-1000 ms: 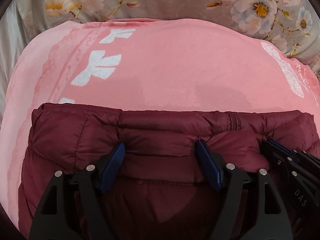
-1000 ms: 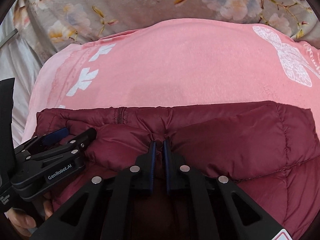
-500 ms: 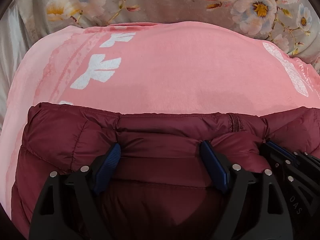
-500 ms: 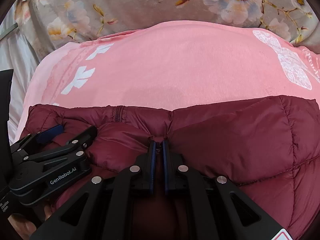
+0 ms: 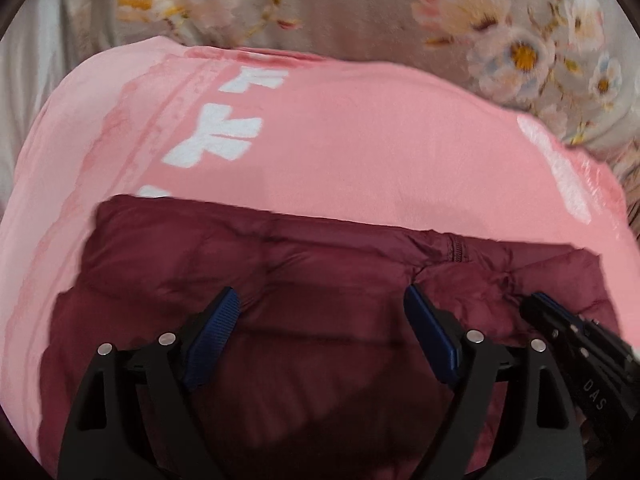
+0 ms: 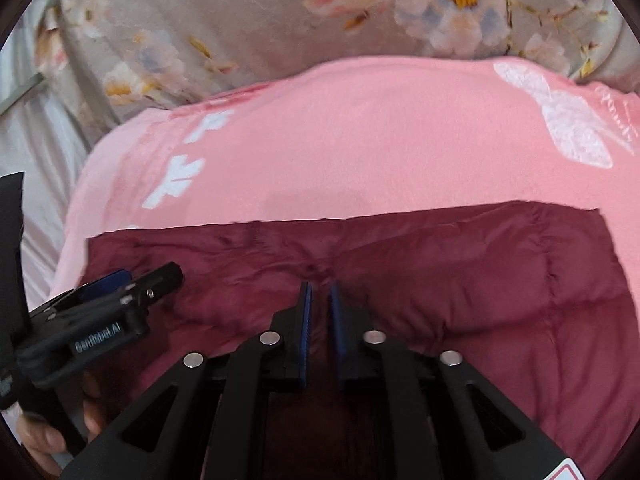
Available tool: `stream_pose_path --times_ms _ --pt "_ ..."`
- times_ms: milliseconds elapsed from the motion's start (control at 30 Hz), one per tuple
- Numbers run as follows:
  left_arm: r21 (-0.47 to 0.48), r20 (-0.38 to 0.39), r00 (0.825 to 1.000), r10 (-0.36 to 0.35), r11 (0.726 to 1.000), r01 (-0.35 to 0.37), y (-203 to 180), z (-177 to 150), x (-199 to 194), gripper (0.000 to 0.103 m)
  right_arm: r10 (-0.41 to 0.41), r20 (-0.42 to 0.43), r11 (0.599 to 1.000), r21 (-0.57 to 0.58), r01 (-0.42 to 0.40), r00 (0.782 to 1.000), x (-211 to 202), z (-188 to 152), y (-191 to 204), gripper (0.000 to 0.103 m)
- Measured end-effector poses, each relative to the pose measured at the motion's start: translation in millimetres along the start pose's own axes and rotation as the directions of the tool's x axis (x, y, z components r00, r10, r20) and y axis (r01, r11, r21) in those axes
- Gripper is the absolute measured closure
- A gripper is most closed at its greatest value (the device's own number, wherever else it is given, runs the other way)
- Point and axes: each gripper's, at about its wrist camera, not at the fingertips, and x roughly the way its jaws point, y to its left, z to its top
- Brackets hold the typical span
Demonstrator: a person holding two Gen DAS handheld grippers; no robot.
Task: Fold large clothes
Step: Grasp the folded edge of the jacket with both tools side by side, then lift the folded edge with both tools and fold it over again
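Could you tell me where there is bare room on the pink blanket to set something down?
Free: the pink blanket between the maroon jacket's far edge and the floral bedding, bordered by white prints on both sides. Crowded: the near side, under the jacket and both tools.

Colours noted: maroon on pink.
Quilted puffer jacket [image 5: 320, 320] was maroon; blanket [image 5: 360, 152] pink with white motifs; bedsheet [image 6: 240, 20] grey-beige, floral print.

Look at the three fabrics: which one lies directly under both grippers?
The maroon quilted jacket, puffy, with a zip; the pink blanket lies beneath it and the floral bedding behind.
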Motion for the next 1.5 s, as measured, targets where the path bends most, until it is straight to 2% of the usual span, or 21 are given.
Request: stream_pose_path --times_ms 67,167,267,333,400,600,933,1000,1067,1200,1367,1500 --pt "-0.038 0.013 1.0 0.006 0.999 -0.005 19.8 -3.5 -22.2 0.021 0.034 0.0 0.999 -0.027 -0.034 0.999 -13.8 -10.0 17.6 0.089" --pt "-0.111 0.002 0.999 0.033 0.993 -0.033 56.7 -15.4 -42.3 0.021 0.059 -0.033 0.996 -0.068 -0.061 0.998 -13.8 -25.3 42.7 0.089" --pt "-0.137 -0.043 0.995 0.085 0.986 -0.09 81.7 -28.7 -38.9 0.021 0.037 -0.07 0.992 -0.116 -0.045 0.997 0.6 -41.7 63.3 0.089" --pt "-0.164 -0.065 0.995 0.075 0.983 -0.085 96.3 -38.1 -32.3 0.021 0.021 -0.075 0.992 -0.123 -0.03 0.997 8.4 -50.9 66.8 0.089" --pt "-0.167 -0.056 0.996 0.069 0.983 -0.077 100.8 -44.3 -30.9 0.021 0.006 -0.049 0.99 -0.142 -0.013 0.999 12.0 -60.1 68.5 0.089" --pt "-0.088 -0.001 0.991 0.131 0.988 -0.13 92.3 -59.6 -17.7 0.014 -0.014 -0.03 0.985 -0.171 0.009 0.999 14.7 -66.7 70.0 0.09" --pt "-0.075 -0.01 0.99 0.142 0.987 -0.143 91.4 -57.7 -13.2 0.012 -0.025 -0.033 0.984 -0.178 0.018 0.999 15.4 -66.6 69.4 0.09" --pt "-0.082 -0.031 0.991 0.133 0.987 -0.135 92.3 -58.1 -22.0 0.013 -0.025 -0.032 0.989 -0.147 0.02 0.999 3.4 -68.3 70.2 0.09" --pt "-0.099 -0.022 0.995 0.102 0.99 -0.104 91.9 -62.9 -41.4 0.013 0.04 -0.018 0.993 -0.112 -0.042 0.999 -19.5 -77.1 73.7 0.087" --pt "-0.102 0.006 0.998 0.059 0.993 -0.058 86.8 -84.3 -82.2 0.013 0.026 -0.041 0.984 -0.174 -0.033 0.999 -32.7 -96.7 89.3 0.087" --pt "-0.185 -0.023 1.0 0.021 0.982 -0.025 111.0 -115.4 -105.2 0.013 0.014 -0.047 0.985 -0.171 -0.022 0.999 -28.9 -108.9 91.6 0.087" --pt "-0.361 -0.049 0.999 0.009 0.932 -0.026 152.2 -134.8 -115.6 0.013 -0.001 -0.038 0.982 -0.191 -0.007 0.999 -27.7 -112.3 91.3 0.088"
